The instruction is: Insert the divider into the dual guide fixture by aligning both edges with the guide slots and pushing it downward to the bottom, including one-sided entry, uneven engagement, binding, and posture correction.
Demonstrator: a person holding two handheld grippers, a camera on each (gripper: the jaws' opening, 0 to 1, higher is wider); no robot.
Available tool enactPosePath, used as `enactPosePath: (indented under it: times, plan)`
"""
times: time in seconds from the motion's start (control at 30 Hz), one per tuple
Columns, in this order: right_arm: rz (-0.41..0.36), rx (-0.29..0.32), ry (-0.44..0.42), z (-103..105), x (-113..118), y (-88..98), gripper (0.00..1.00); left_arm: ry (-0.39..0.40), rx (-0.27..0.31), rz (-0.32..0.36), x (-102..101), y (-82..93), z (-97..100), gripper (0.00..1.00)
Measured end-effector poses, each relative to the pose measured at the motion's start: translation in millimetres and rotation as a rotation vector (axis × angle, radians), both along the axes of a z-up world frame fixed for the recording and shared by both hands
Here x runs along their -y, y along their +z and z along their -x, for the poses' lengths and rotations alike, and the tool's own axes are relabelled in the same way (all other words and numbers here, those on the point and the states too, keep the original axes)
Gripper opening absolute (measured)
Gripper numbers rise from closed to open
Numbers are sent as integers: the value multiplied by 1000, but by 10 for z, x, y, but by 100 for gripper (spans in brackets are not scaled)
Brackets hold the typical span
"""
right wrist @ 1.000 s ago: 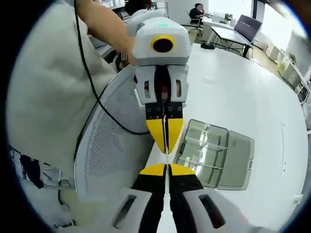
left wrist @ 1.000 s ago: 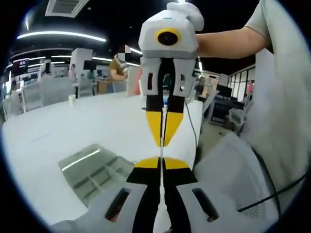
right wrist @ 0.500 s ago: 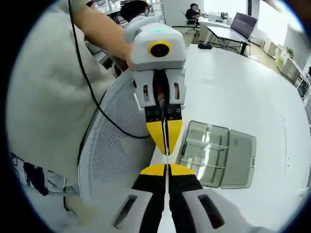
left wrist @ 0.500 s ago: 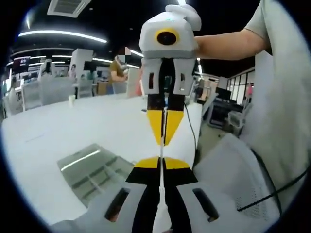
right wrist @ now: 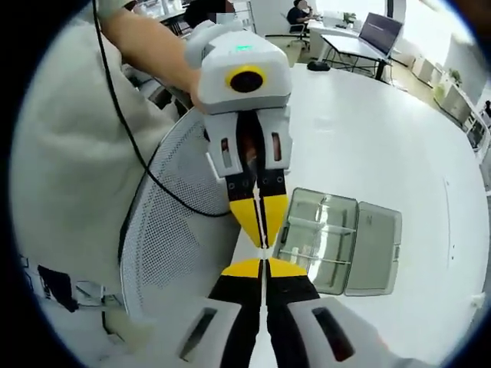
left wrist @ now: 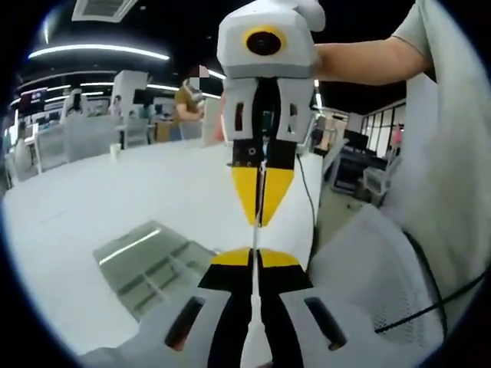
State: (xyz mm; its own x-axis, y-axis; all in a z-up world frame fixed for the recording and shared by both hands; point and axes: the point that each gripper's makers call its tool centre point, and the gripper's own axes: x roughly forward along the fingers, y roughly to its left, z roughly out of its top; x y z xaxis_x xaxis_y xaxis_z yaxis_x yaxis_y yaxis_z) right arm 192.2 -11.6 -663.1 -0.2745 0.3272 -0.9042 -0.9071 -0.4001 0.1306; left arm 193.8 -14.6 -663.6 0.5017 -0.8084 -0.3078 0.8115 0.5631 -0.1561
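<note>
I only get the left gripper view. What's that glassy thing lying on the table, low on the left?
Observer: The right gripper view looks down on it. It's a clear plastic case, and its lid lies swung open flat beside it.
Operator: Anything inside?
Observer: Thin partitions cross it, splitting it into compartments.
Operator: Is the white sheet over the case?
Observer: No. The divider is held edge-on between the left gripper and the right gripper, off to the side of the case, about over the edge of the table.
</note>
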Motion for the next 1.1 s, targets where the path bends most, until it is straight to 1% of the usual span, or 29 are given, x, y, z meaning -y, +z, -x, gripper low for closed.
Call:
enactPosePath:
  times: [0.07, 0.2, 0.47, 0.67, 0.7, 0.73, 0.87, 0.93, 1.03, 1.07, 1.1]
  plan:
    - [1, 2, -4, 4, -7, -5, 0, 5, -1, -2, -7, -9, -3, 0]
    - [16, 1, -42, -23, -6, -26, 0, 13, 11, -27, 0, -29, -23, 0]
    - [15, 0, -84, -51, -2, 15, 0, 29, 23, -44, -1, -31, -69, 1]
    - [17, -17, -118, -52, -6, 12, 0, 26, 16, -46, -2, -47, -71, 1]
    - [7, -11, -108, -49, -8, 12, 0, 28, 17, -53, -7, -58, -72, 1]
    - [18, -19, -123, -41, -12, 4, 0, 25, 12, -52, -4, -65, -65, 1]
    - [10, -25, -134, -27, -19, -9, 0, 32, 0, -53, -12, -95, -55, 2]
    - [2, -15, -123, -31, -17, -13, 0, 40, 3, -56, -18, -89, -58, 2]
    - [2, 5, -126, -75, -14, -5, 0, 60, -12, -42, -22, -69, -66, 8]
    - [-2, 15, -123, -98, -21, -1, 0, 61, -8, -43, -26, -65, -69, 9]
    - [-1, 12, -131, -114, -18, 9, 0, 62, 4, -44, -31, -47, -64, 9]
